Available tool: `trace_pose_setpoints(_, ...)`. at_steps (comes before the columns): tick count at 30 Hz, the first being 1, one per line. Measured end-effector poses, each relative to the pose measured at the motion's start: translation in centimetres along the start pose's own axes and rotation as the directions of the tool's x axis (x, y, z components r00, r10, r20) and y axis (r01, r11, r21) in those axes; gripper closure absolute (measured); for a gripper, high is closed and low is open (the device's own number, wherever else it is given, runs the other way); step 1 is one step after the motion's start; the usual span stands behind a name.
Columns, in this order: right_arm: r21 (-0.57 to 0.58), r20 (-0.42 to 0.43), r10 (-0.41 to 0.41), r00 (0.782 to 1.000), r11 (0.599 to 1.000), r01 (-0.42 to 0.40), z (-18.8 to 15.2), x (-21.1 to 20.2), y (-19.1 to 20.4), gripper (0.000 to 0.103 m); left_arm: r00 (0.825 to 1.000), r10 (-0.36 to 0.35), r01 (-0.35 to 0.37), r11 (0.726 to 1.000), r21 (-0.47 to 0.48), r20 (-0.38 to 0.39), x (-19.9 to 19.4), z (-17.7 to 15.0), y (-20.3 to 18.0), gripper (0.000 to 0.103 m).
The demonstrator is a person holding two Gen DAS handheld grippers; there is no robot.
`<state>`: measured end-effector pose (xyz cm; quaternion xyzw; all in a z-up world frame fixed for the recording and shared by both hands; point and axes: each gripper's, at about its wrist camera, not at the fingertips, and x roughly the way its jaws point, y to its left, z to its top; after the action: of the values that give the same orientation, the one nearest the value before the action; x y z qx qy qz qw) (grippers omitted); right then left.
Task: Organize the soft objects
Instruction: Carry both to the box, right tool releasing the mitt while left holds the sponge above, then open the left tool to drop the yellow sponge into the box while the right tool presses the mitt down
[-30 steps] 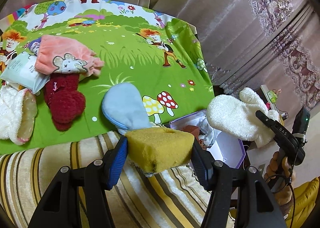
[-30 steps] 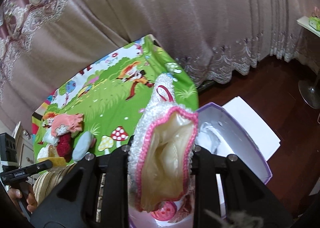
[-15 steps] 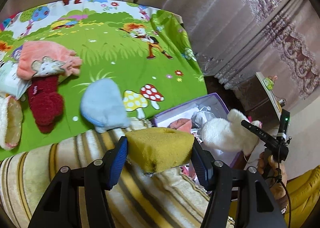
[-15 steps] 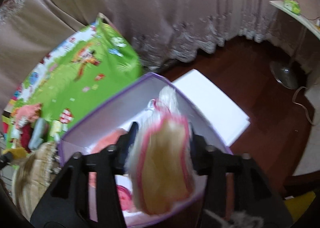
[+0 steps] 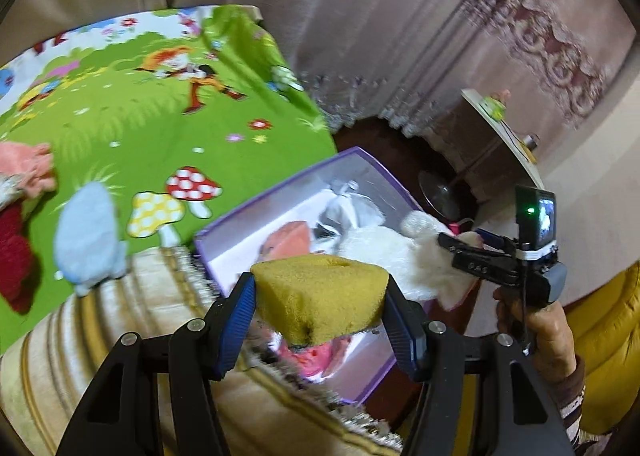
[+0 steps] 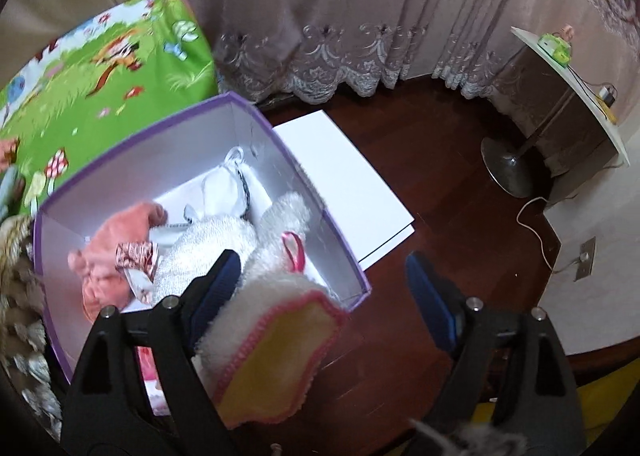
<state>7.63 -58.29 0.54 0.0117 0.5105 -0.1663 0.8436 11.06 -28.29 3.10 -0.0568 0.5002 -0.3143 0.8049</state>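
Observation:
My left gripper (image 5: 320,308) is shut on a yellow sponge (image 5: 320,296) and holds it above the near edge of a purple box (image 5: 362,160). My right gripper (image 6: 324,288) is open above the box (image 6: 132,136). A white fluffy mitten with pink trim (image 6: 272,320) rests against the right gripper's left finger and hangs over the box's rim. The mitten also shows in the left wrist view (image 5: 384,252). The box holds a peach soft item (image 6: 116,240) and a white cloth item (image 6: 224,188).
A green cartoon mat (image 5: 120,104) carries a blue mitten (image 5: 86,232), a red sock (image 5: 14,252) and a pink item (image 5: 28,164). A striped cushion (image 5: 100,336) lies beside the box. A white lid (image 6: 344,180) lies on the dark wood floor (image 6: 440,160). Curtains and a lamp stand are behind.
My right gripper has opened over the box and the white mitten has dropped from its grip onto the box's rim. My left gripper has swung right toward the box with the sponge.

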Motion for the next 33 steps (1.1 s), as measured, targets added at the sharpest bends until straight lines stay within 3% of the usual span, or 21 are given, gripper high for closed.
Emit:
trace_pose_setpoints(2,0.004,-0.024,0.103,0.994,0.995,-0.103,-0.2,0.3,0.4,0.01,1.0,-0.028,0.028,1.0,0.006,-0.012,0.6,0.2,-0.6,0.041)
trace_pose_setpoints(5,0.12,-0.034,0.268,0.963,0.958,-0.262,-0.2,0.7,-0.4,0.01,0.998,-0.061,0.062,0.998,0.033,-0.028,1.4,0.3,-1.8,0.041)
trace_pose_setpoints(9,0.147,-0.038,0.241,0.97,0.961,-0.233,-0.3,0.7,-0.5,0.009,0.995,-0.068,0.073,0.995,0.063,-0.078,2.9,0.1,-3.0,0.034)
trace_pose_setpoints(11,0.154,-0.041,0.255,0.966,0.957,-0.246,-0.4,0.6,-0.5,0.008,0.993,-0.046,0.054,0.996,0.074,-0.105,3.7,-0.2,-3.3,0.024)
trace_pose_setpoints(15,0.189,-0.04,0.361,0.932,0.918,-0.348,-0.5,0.5,0.2,0.008,0.986,-0.063,0.078,0.992,0.096,-0.152,4.9,-0.5,-4.0,0.024)
trace_pose_setpoints(18,0.196,-0.035,0.381,0.924,0.909,-0.368,-0.3,0.5,0.7,0.008,0.965,-0.139,0.164,0.981,0.099,-0.224,6.4,-0.7,-5.4,0.024)
trace_pose_setpoints(23,0.266,-0.028,0.48,0.877,0.849,-0.456,-0.1,0.2,0.7,0.007,0.946,-0.162,0.214,0.962,0.17,-0.28,8.4,-1.2,-8.1,0.024)
trace_pose_setpoints(28,0.258,0.013,0.427,0.904,0.872,-0.416,0.2,-0.8,-0.1,0.007,0.949,-0.173,0.211,0.969,0.125,-0.265,7.7,-1.1,-7.1,0.024)
trace_pose_setpoints(33,0.189,-0.057,0.43,0.901,0.891,-0.413,-0.1,-0.9,0.5,0.007,0.951,-0.184,0.202,0.978,0.049,-0.249,6.5,-1.0,-4.7,0.024)
